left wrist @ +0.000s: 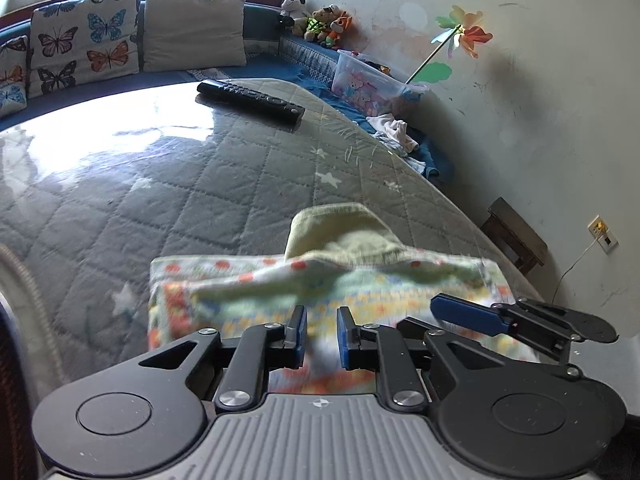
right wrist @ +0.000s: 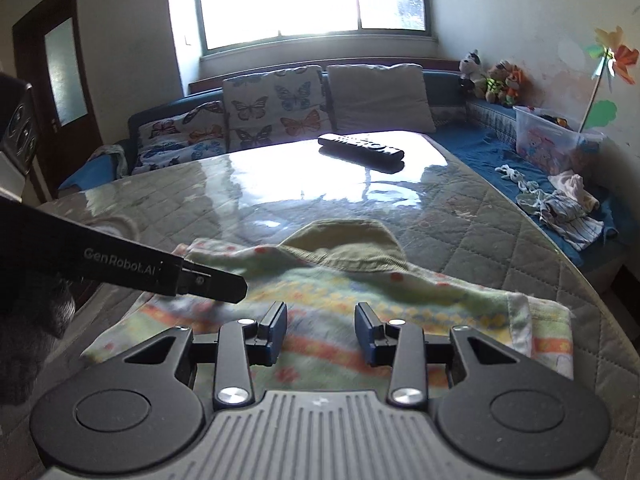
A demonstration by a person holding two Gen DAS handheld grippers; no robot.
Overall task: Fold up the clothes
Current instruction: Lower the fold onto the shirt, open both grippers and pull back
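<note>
A small patterned garment (left wrist: 256,300) with orange, yellow and green print and a plain green collar part (left wrist: 340,232) lies partly folded on the glass-topped quilted table (left wrist: 160,200). My left gripper (left wrist: 322,338) hovers just over its near edge, jaws open a little, nothing between them. The right gripper's fingers (left wrist: 468,314) show at the right of the left wrist view. In the right wrist view the garment (right wrist: 360,300) lies under my right gripper (right wrist: 322,330), which is open and empty. The left gripper's finger (right wrist: 212,282) reaches in from the left above the cloth.
A black remote (left wrist: 252,100) lies at the table's far end, also in the right wrist view (right wrist: 360,146). Cushions (right wrist: 280,104) line the sofa behind. Loose clothes (right wrist: 568,208) and a plastic toy bin (right wrist: 552,144) sit on the blue bench at right.
</note>
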